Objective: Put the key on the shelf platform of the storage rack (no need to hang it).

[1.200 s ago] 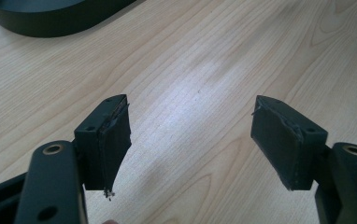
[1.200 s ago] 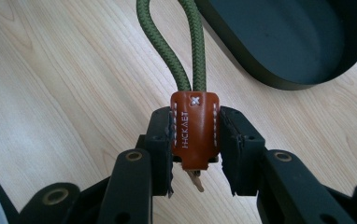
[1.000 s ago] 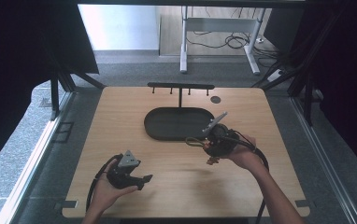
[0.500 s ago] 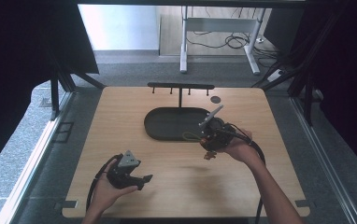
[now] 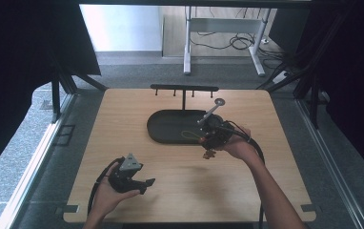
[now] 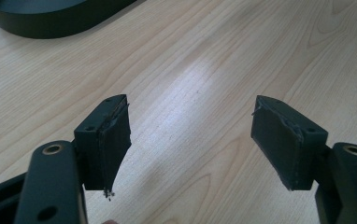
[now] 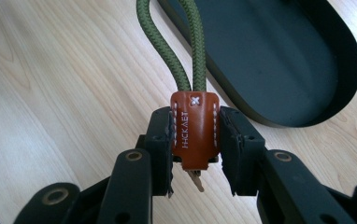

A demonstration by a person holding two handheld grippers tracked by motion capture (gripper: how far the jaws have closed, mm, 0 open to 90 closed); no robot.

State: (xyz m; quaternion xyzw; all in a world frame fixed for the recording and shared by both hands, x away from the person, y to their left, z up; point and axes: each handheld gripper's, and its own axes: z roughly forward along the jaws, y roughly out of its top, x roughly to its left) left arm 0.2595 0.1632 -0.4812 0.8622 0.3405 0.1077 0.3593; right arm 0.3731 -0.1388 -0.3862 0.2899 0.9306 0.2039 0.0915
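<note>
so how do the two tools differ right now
The left tool is open with nothing between its jaws; the right tool is shut on the brown leather tab of a green cord loop. The left sits near the table's front edge, the right by the dark tray. Both have black jaws.

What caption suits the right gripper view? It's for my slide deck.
Right claw shut on a brown leather tab with an olive cord loop, beside a black oval tray.
</note>
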